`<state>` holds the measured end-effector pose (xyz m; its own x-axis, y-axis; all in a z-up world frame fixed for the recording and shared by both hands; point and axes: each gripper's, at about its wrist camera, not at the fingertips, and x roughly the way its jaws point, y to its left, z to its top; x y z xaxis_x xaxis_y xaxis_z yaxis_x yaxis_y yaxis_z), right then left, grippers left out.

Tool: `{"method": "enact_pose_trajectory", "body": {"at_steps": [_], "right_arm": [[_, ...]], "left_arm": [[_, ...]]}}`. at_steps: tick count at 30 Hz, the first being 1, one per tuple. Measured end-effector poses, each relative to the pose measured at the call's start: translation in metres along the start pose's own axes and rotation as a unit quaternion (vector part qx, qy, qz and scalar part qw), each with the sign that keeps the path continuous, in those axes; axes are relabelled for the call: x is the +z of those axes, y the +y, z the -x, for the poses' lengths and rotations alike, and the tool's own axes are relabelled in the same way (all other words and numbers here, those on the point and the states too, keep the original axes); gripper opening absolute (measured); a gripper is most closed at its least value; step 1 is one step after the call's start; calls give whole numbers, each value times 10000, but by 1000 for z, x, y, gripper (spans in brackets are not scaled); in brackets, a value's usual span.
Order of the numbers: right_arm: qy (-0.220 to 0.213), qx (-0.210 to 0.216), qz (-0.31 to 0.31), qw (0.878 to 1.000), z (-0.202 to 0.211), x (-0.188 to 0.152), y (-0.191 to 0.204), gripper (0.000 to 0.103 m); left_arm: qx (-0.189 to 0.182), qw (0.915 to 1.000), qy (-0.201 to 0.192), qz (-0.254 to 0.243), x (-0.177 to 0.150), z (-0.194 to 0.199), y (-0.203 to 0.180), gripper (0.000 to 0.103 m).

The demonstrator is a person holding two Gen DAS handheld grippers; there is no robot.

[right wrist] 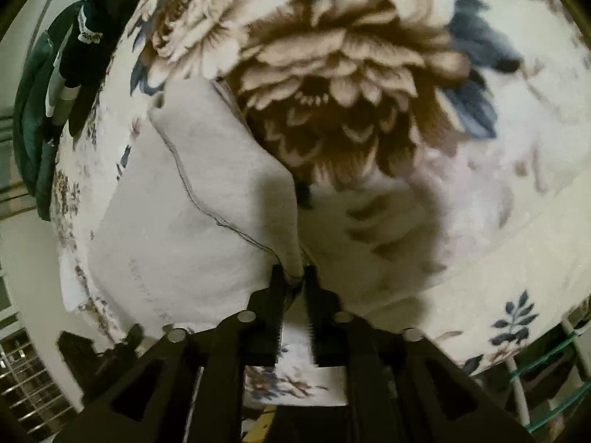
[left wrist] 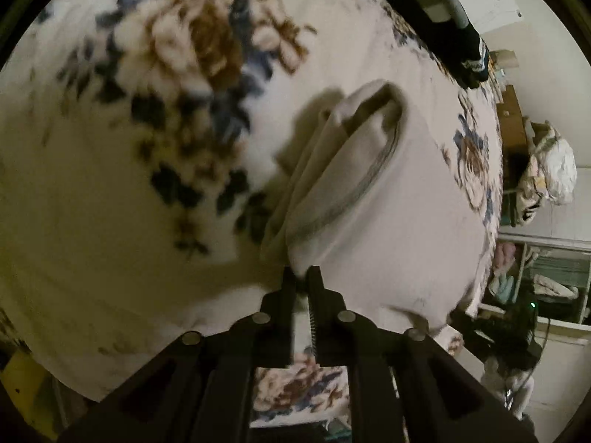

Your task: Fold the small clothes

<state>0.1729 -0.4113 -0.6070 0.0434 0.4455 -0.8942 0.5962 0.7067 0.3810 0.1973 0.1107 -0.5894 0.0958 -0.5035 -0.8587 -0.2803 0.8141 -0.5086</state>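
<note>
A small pale grey garment (left wrist: 399,199) with a stitched hem lies on the flowered bed cover (left wrist: 110,184). My left gripper (left wrist: 302,277) is shut on its near edge, and folds of cloth bunch up just beyond the tips. In the right wrist view the same garment (right wrist: 192,221) lies to the left, and my right gripper (right wrist: 294,275) is shut on its near corner. The cloth is lifted a little at both pinched points.
A dark pile of clothes (left wrist: 447,22) lies at the far edge of the bed; it also shows in the right wrist view (right wrist: 62,85). Shelves with bags and cloth (left wrist: 543,184) stand past the bed's right edge. A wire rack (right wrist: 26,369) is low on the left.
</note>
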Motion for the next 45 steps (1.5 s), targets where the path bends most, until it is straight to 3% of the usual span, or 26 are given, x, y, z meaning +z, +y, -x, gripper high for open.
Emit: {"method": "enact_pose_trajectory", "body": {"at_steps": [1, 3, 5, 7, 12, 18, 21, 22, 23, 25, 27, 28, 34, 37, 41, 45], "right_arm": [[27, 64, -25, 10000, 1, 1, -3, 39], [-8, 373, -36, 9993, 9, 2, -10, 57], [-132, 605, 17, 9981, 18, 4, -14, 68], [-198, 861, 75, 9961, 22, 10, -17, 75], [3, 1520, 150, 9883, 3, 32, -12, 77], [350, 1925, 115, 9806, -42, 52, 1, 77], [368, 1973, 132, 9796, -52, 55, 10, 76], [358, 1997, 135, 9791, -53, 55, 12, 71], [343, 1970, 164, 9797, -53, 54, 16, 64], [302, 1895, 238, 9811, -53, 52, 21, 38], [207, 1836, 276, 9824, -48, 49, 28, 21], [150, 1785, 287, 9834, -45, 47, 31, 18], [-69, 1597, 368, 9865, -4, 39, 60, 15], [-183, 1623, 538, 9851, 28, 43, 89, 15], [-434, 1758, 839, 9799, 70, 68, 144, 14], [-803, 1877, 1219, 9713, 102, 118, 219, 14]], "left_arm": [[-22, 10000, -2, 44, -1, 4, 1, 21], [-287, 9994, -133, 129, -2, 19, 7, 33], [-384, 9985, -377, 138, 2, 33, 10, 64], [-565, 9966, -572, 174, 12, 38, 12, 65], [-992, 9933, -588, 13, 48, 10, -4, 65], [-796, 9959, -170, -384, 68, -43, -28, 66], [-806, 9954, -296, -422, 70, -45, -30, 66], [-799, 9954, -334, -419, 70, -43, -31, 65], [-798, 9952, -373, -433, 69, -42, -32, 49], [-778, 9947, -433, -517, 68, -35, -35, 20], [-727, 9945, -526, -540, 67, -28, -42, 17], [-713, 9944, -577, -531, 67, -24, -45, 16], [-778, 9928, -695, -589, 71, 14, -73, 15], [-848, 9908, -807, -675, 90, 41, -92, 15], [-915, 9855, -1144, -861, 139, 76, -123, 15], [-981, 9755, -1636, -1097, 216, 107, -170, 15]]}}
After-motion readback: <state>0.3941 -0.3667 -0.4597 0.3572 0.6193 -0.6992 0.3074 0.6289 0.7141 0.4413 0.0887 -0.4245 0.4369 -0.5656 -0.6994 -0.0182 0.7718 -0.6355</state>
